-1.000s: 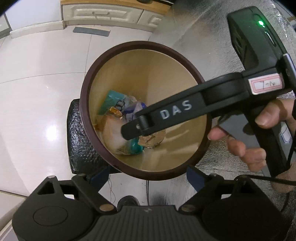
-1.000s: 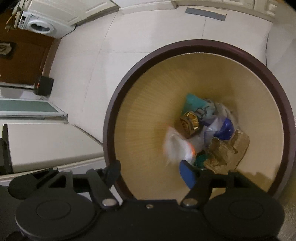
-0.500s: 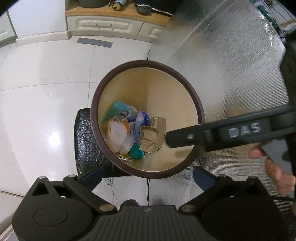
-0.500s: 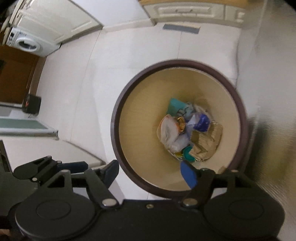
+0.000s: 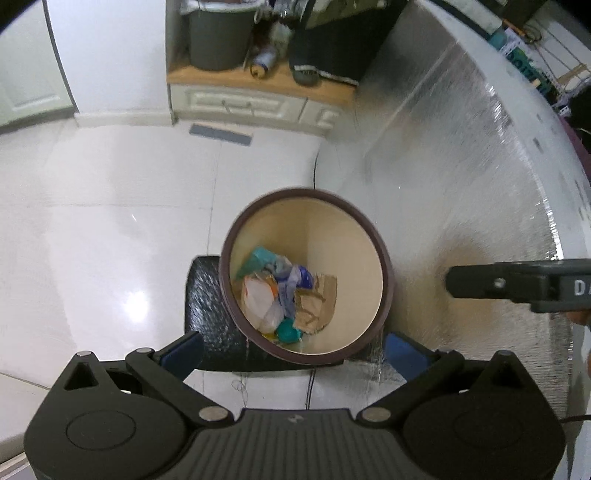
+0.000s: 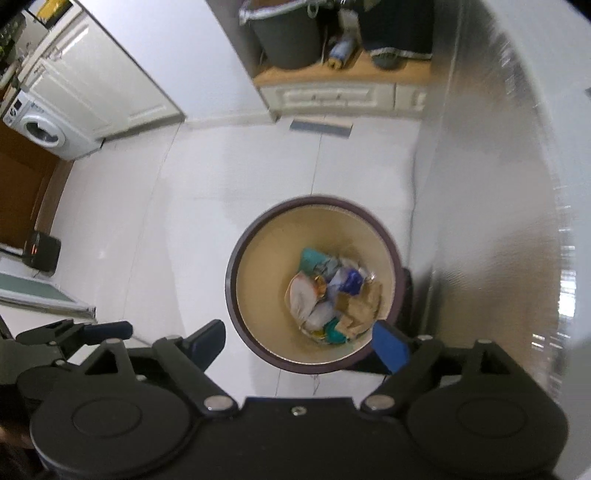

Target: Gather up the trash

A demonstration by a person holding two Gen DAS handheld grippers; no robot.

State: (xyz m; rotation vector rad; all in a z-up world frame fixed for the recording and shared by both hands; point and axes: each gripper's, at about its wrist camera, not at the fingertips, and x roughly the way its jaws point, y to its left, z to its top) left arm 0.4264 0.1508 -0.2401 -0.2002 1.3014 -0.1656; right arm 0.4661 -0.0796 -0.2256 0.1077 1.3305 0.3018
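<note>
A round bin with a dark maroon rim (image 5: 295,192) and beige inside stands on the floor below both grippers. In it lies trash: a white plastic bag (image 5: 258,299), torn brown cardboard (image 5: 317,302), a blue wrapper (image 5: 303,275) and a teal piece (image 5: 288,334). My left gripper (image 5: 293,350) hangs high above the bin, open and empty. My right gripper (image 6: 300,342) is also above the bin rim (image 6: 231,280), its jaws opening with nothing between them. One of its black fingers (image 5: 517,286) shows at the right edge of the left wrist view.
A black bubble-wrapped block (image 5: 207,314) sits against the bin. A silver foil-covered surface (image 5: 480,184) rises on the right. A low cabinet (image 5: 251,103) bearing a grey bucket (image 5: 218,33) stands behind. A washing machine (image 6: 40,129) is far left on the white tiled floor.
Both grippers have risen, so the bin looks smaller. The right gripper has left the bin's mouth and drawn off to the right, jaws wider. The white bag has settled in the bin.
</note>
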